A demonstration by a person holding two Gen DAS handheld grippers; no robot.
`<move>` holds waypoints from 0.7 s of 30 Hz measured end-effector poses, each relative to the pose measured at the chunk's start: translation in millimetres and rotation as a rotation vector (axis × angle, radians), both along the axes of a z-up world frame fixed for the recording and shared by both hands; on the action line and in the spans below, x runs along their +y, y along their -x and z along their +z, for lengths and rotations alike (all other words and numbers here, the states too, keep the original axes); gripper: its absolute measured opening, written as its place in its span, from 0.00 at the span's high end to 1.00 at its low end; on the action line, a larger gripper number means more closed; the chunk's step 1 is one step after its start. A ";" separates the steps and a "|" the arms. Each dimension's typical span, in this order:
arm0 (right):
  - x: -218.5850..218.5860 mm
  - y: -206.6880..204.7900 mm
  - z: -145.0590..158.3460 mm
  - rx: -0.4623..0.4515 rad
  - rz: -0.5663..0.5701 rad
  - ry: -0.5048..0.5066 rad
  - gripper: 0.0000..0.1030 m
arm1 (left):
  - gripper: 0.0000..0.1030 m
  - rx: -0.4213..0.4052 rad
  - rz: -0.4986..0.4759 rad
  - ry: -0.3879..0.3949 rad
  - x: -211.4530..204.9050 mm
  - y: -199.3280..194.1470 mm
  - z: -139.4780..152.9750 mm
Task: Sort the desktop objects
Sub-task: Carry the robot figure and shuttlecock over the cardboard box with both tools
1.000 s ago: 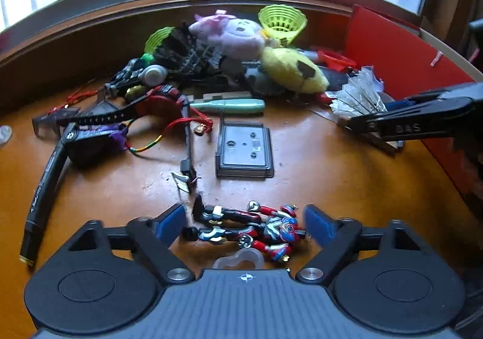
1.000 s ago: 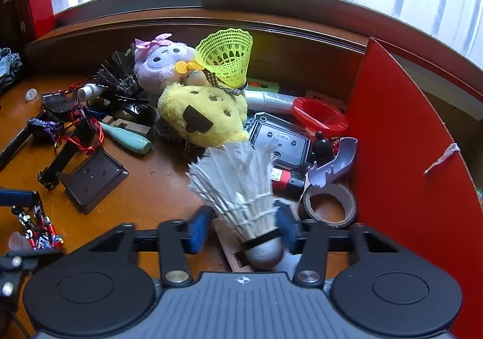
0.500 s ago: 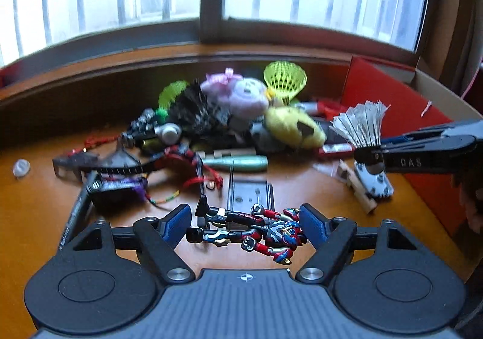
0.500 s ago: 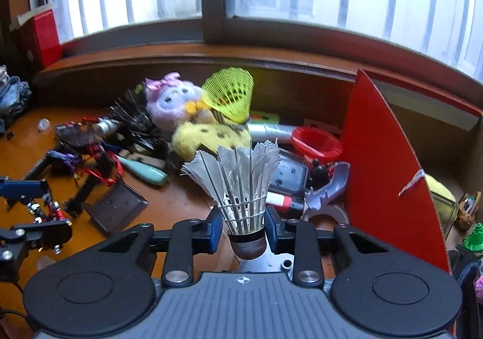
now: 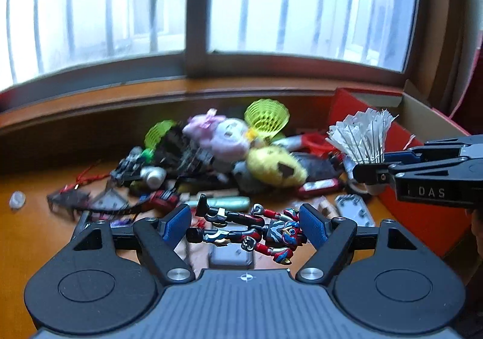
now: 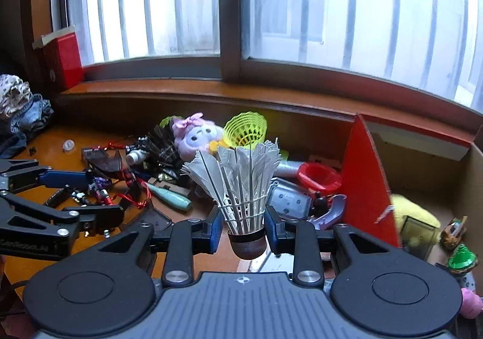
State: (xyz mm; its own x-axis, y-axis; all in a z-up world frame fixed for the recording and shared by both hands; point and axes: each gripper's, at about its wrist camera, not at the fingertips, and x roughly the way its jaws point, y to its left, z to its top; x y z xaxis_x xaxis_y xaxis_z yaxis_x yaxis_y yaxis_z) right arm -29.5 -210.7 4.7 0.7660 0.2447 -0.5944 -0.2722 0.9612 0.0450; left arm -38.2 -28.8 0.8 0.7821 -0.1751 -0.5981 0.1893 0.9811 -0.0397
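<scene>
A few things already lie in the box (image 6: 422, 176) at right; most clutter is left on the table (image 5: 45, 227). Left tongs (image 5: 246, 226) hold the figure (image 5: 250, 229), right tongs (image 6: 241, 229) the shuttlecock (image 6: 241, 185). Both were on the table 1 second ago and now hang above it.

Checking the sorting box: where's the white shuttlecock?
The white shuttlecock is clamped upright in the right gripper, left of the red box.
</scene>
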 end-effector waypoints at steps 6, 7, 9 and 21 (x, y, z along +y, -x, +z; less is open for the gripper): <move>-22.8 11.2 6.6 -0.021 -0.047 -0.010 0.69 | 0.25 -0.026 -0.063 -0.016 -27.3 -6.5 7.9; -27.3 13.4 7.5 -0.025 -0.056 -0.011 0.69 | 0.25 -0.030 -0.073 -0.019 -32.4 -7.7 8.6; -37.1 18.2 9.5 -0.034 -0.078 -0.012 0.69 | 0.25 -0.035 -0.095 -0.023 -42.6 -9.7 9.7; -93.1 39.8 18.1 -0.071 -0.168 -0.091 0.69 | 0.25 -0.087 -0.225 -0.032 -104.4 -23.5 26.6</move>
